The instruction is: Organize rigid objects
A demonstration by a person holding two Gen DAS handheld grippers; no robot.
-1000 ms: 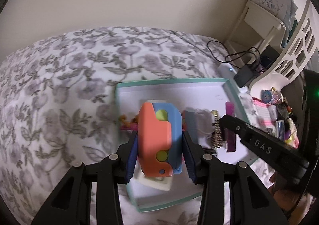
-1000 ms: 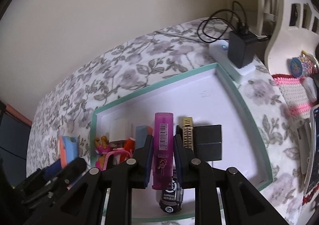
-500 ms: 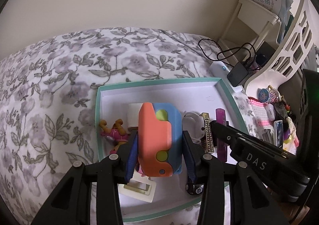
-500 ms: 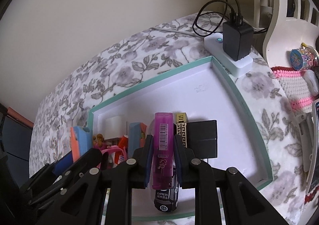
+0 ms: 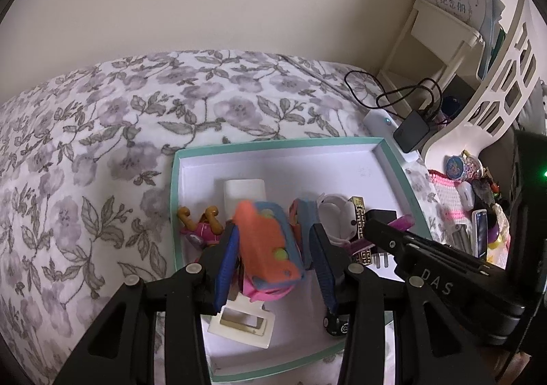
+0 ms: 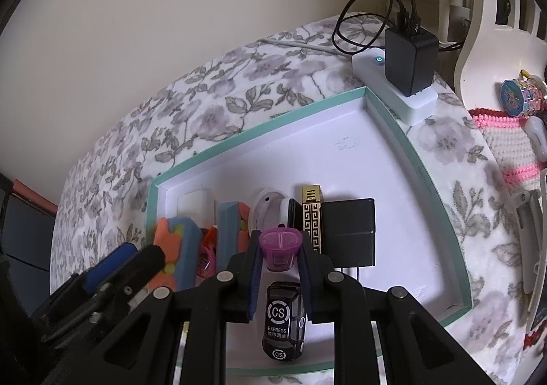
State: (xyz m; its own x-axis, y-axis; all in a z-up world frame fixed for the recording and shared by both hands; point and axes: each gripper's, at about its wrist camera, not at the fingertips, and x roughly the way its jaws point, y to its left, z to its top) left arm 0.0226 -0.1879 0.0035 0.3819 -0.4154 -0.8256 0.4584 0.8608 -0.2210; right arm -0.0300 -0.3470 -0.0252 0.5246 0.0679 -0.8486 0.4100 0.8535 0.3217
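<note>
A teal-rimmed white tray lies on the flowered bedspread. My left gripper has its jaws spread; the orange-and-blue block toy sits tilted and blurred between them, with gaps at both pads. My right gripper is over the tray's front, with the purple tube end-on between its pads; I cannot tell whether they grip it. In the tray stand a second orange-and-blue block, a white round case, a gold-patterned stick, a black plug and a black toy car.
A white card box, a pink and orange figure and a white frame piece also lie in the tray. A white power strip with a black charger sits beyond its far corner. A cluttered crochet mat lies right.
My left jaws have opened and the orange-and-blue block has tipped loose between them. My right gripper has tipped down, so the purple tube now shows end-on. Both cameras drew back.
</note>
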